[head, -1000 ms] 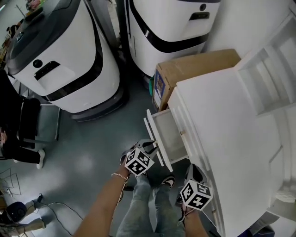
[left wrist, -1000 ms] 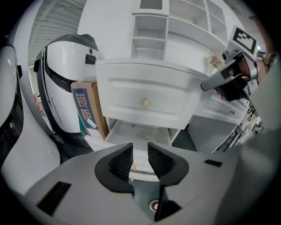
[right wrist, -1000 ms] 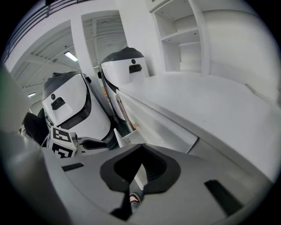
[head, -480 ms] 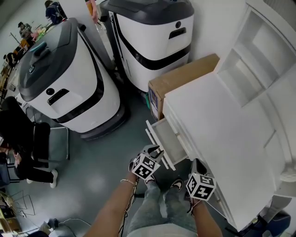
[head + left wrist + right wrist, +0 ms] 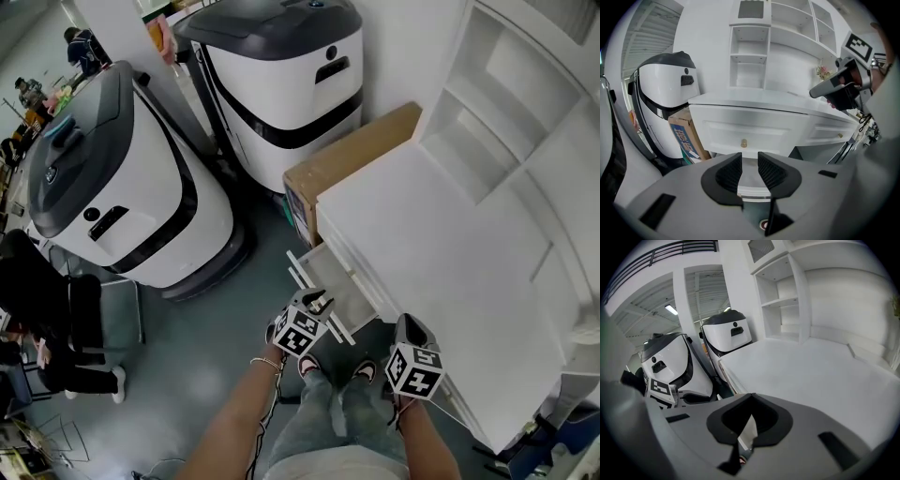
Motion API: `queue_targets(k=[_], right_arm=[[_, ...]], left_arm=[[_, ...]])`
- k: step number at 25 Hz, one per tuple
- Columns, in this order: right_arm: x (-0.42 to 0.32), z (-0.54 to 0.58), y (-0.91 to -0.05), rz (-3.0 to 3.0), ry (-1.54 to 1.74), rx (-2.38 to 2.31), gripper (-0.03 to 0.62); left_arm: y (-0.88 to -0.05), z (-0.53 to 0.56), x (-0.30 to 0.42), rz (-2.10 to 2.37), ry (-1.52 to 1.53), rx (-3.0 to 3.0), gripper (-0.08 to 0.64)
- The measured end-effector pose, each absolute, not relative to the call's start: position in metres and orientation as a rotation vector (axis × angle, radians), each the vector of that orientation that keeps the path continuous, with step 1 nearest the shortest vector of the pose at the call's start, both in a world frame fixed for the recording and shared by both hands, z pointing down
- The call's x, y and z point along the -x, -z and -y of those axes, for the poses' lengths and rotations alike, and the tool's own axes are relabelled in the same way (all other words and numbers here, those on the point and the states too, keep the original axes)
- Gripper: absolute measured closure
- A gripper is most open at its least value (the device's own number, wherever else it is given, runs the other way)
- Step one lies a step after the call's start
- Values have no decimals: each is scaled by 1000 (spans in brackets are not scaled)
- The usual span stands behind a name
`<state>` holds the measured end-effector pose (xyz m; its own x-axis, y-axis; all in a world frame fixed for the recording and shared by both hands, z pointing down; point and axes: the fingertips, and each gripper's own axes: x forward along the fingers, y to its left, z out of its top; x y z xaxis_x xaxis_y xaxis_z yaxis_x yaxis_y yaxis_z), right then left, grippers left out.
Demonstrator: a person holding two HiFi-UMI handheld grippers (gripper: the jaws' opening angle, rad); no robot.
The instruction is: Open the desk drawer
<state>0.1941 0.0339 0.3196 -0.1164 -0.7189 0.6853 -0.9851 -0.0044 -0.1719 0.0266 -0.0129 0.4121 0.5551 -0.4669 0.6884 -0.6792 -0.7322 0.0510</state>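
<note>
Drawer (image 5: 345,281), white, stands pulled out of desk (image 5: 422,234); left hand-held gripper (image 5: 749,169) gapes empty, right hand-held gripper (image 5: 750,399) closed.

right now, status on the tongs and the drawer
Left tongs open, empty. Right tongs shut, nothing held. Drawer partway out. Cardboard box beside it, not blocking.

My fingers (image 5: 729,172) stand apart, gripping nothing. Drawer front (image 5: 754,131) w/ brass knob (image 5: 744,143) sits just beyond them. Cardboard box (image 5: 686,137) is off to the left, right gripper (image 5: 829,86) up right.
</note>
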Motion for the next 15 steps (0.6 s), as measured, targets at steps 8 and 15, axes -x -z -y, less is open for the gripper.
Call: queue_targets(k=[8, 15], right_arm=[[-218, -20, -318, 1811, -915, -1849, 586], [-241, -5, -315, 1757, -922, -1905, 586]], left_arm=[[-426, 41, -45, 895, -963, -2479, 443], [-441, 67, -67, 838, -1007, -2480, 442]])
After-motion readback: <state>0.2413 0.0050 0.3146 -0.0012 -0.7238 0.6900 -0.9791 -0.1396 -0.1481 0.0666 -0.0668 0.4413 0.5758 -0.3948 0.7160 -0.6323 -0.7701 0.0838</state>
